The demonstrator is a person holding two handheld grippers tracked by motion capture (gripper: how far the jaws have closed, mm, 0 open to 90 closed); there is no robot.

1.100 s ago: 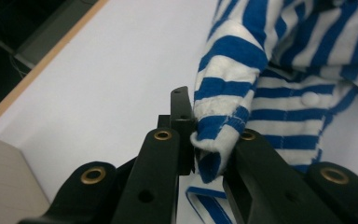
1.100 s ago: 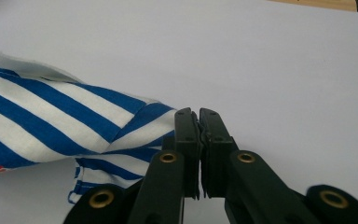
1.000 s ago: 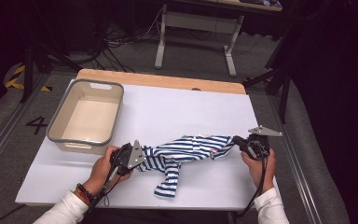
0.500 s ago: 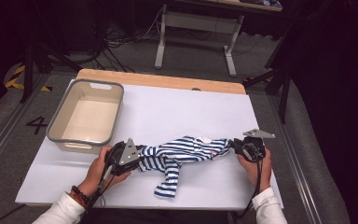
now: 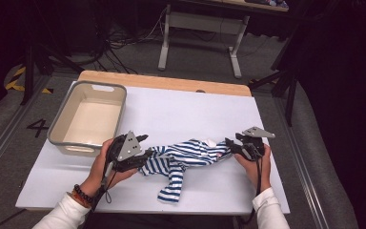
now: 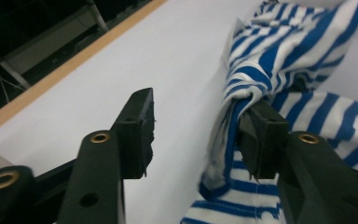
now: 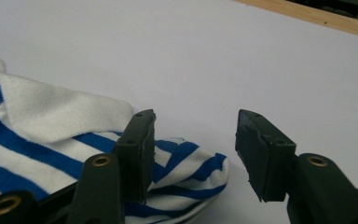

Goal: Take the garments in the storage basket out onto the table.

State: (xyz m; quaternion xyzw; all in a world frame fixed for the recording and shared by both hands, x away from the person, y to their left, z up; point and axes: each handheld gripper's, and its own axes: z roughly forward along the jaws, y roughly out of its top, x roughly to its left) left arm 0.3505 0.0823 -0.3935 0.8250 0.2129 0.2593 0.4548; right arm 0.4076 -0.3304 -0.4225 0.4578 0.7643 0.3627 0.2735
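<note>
both tongs have just been opening: left gripper and right gripper stand apart, striped garment released near the table's front edge; lift clear without snagging cloth

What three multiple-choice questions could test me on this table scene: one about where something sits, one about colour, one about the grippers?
1. Where does the grey bin stand on the white table?
A. On its left side, behind the left gripper
B. At the right edge
C. On top of the garment

2. What colours are the striped garment?
A. Red and black
B. Blue and white
C. Plain green

3. How do the jaws of the right gripper stand?
A. Clamped tight on the bin
B. Shut on nothing
C. Apart, with cloth lying by one jaw

Answers: 1 A, the high view shows the bin at the table's left. 2 B, blue and white stripes show in every view. 3 C, the right gripper view shows a gap between the jaws, which have just been opening, with the garment's edge beside one jaw.
</note>
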